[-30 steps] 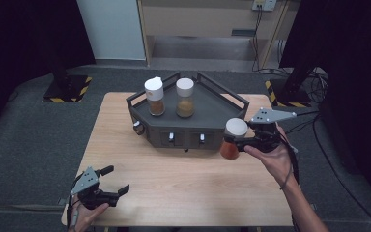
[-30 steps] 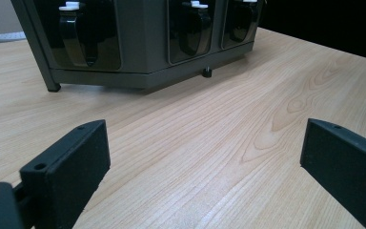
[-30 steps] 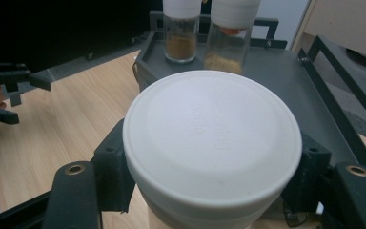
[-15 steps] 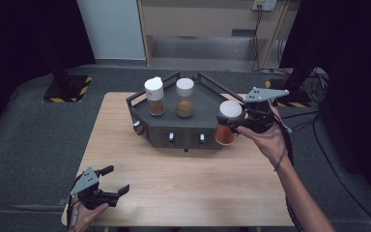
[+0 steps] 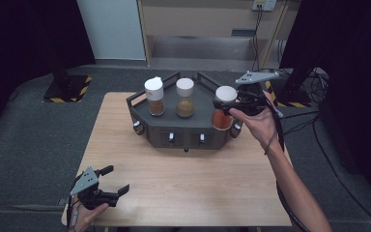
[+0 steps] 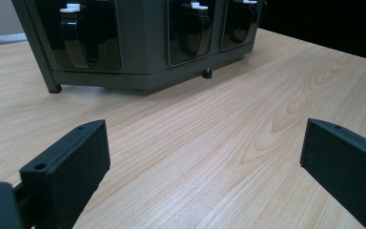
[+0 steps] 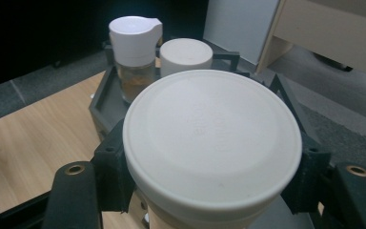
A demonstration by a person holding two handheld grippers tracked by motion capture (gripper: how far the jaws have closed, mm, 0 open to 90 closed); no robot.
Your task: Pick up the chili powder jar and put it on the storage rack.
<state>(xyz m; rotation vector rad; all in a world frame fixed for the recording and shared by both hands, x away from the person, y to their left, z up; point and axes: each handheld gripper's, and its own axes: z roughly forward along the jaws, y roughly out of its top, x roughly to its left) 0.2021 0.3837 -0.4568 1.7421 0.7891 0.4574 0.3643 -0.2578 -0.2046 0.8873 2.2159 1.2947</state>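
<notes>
A dark grey spice rack (image 5: 199, 130) stands at the far middle of the wooden table (image 5: 183, 183). Two white-capped jars of brown spice (image 5: 155, 96) (image 5: 185, 97) stand upright in it. My right gripper (image 5: 223, 105) is shut on a third jar (image 5: 224, 108) with a white lid and reddish contents, held above the rack's right end. In the right gripper view that jar's lid (image 7: 212, 140) sits between the black jaws, with the two racked jars (image 7: 134, 52) (image 7: 186, 56) behind. My left gripper (image 5: 115, 181) rests open near the table's front left corner, its fingers (image 6: 66, 171) wide apart over bare wood.
The rack's front face (image 6: 138, 43) carries several dark dispenser slots with white tabs (image 6: 71, 8). Grey carpet surrounds the table. A black stand with yellow-striped base (image 5: 67, 87) sits far left, and cables (image 5: 314, 121) trail on the floor at right.
My right gripper has carried the red-spice jar up and leftward, from beside the rack's right front corner to above its right end. The left gripper has stayed still.
</notes>
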